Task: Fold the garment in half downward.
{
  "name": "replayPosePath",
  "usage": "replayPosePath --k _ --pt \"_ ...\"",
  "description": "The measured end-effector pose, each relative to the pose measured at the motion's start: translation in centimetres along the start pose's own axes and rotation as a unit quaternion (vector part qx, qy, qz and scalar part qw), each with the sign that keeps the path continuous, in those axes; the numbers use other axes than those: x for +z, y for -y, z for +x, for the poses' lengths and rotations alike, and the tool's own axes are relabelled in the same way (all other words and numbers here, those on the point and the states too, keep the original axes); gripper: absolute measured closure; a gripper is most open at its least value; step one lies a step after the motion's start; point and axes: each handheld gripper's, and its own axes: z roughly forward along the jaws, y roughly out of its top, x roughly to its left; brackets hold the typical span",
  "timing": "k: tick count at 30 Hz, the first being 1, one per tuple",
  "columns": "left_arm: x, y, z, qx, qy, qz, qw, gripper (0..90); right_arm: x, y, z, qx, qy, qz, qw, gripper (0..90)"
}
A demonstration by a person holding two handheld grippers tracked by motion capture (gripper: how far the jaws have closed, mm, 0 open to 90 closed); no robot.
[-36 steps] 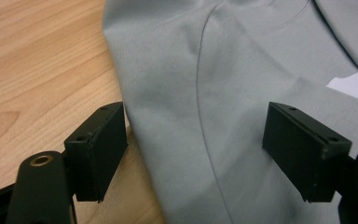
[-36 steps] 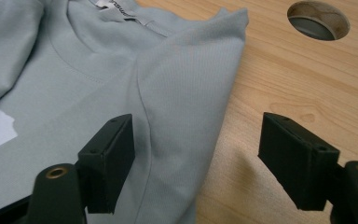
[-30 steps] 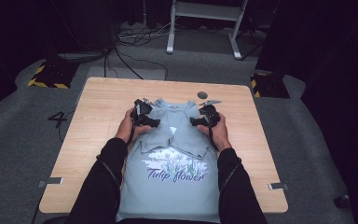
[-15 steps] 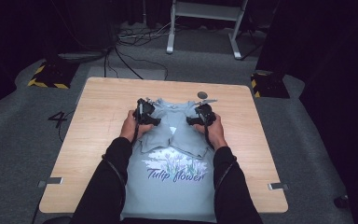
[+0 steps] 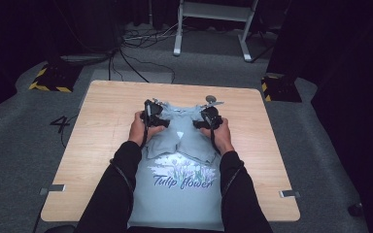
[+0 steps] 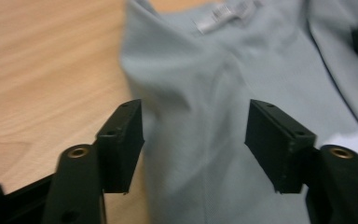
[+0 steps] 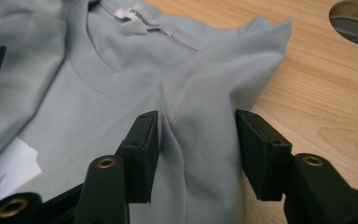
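1. Now the two grippers sit a little closer together than a second ago; the right gripper (image 5: 209,116) has drifted inward and slightly toward the far edge, and the left gripper (image 5: 151,112) has hardly moved; the change is small.

2. The light blue T-shirt (image 5: 184,170) lies down the middle of the desk (image 5: 107,116), printed front up, its hem hanging off the near edge; its top part is folded back toward the person, so the collar and neck label (image 7: 135,18) face up at the far end.

3. The left gripper's jaws stand wide open in its own view, one on either side of a raised fold at the shirt's shoulder (image 6: 186,107); they hold nothing; whether the pads touch the cloth I cannot tell.

4. The right gripper's jaws are likewise open and empty, straddling the other shoulder ridge (image 7: 200,102), with bare wood just beside it and a round hole in the desk (image 7: 354,16) farther off.

5. My reading is that both hands have just settled onto the two shoulder points and stand ready to pinch; the fold itself looks only partly done.

6. The next move probably calls for both pairs of jaws to shut on the ridges together, so that the cloth lifts evenly; an uneven pinch could skew the fold.
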Motion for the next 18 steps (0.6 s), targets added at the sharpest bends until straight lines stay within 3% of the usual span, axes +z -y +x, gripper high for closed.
replayPosePath --k 1,2,4,7,9,15,18 --pt "0.0 -0.1 0.2 -0.012 0.011 -0.002 0.9999 39.6 0.1 0.0 -0.1 0.004 0.001 -0.001 1.0 44.4" --pt "0.1 -0.1 0.2 -0.009 0.013 -0.004 0.9999 39.7 0.2 0.0 -0.2 0.008 0.007 -0.003 0.9999 40.7" --pt "0.5 -0.2 0.0 -0.01 -0.004 0.008 0.9999 37.8 0.3 -0.1 -0.3 0.016 0.009 -0.008 0.9998 35.6" --pt "1.1 -0.4 -0.4 -0.003 -0.004 0.014 0.9999 38.7 0.4 -0.4 -0.5 0.033 0.018 -0.02 0.9991 30.4" --pt "1.4 -0.6 -0.7 0.002 -0.01 0.021 0.9997 39.1 0.3 -0.7 -0.6 0.039 0.012 -0.028 0.9988 27.7" --pt "1.3 -0.8 -0.6 0.014 -0.015 0.042 0.9989 50.4 0.9 -0.9 -0.4 0.05 0.03 -0.02 0.9981 28.4" --pt "1.1 -0.7 -0.5 0.025 -0.002 0.047 0.9986 59.7 1.4 -1.0 -0.2 0.054 0.032 -0.003 0.998 32.2"
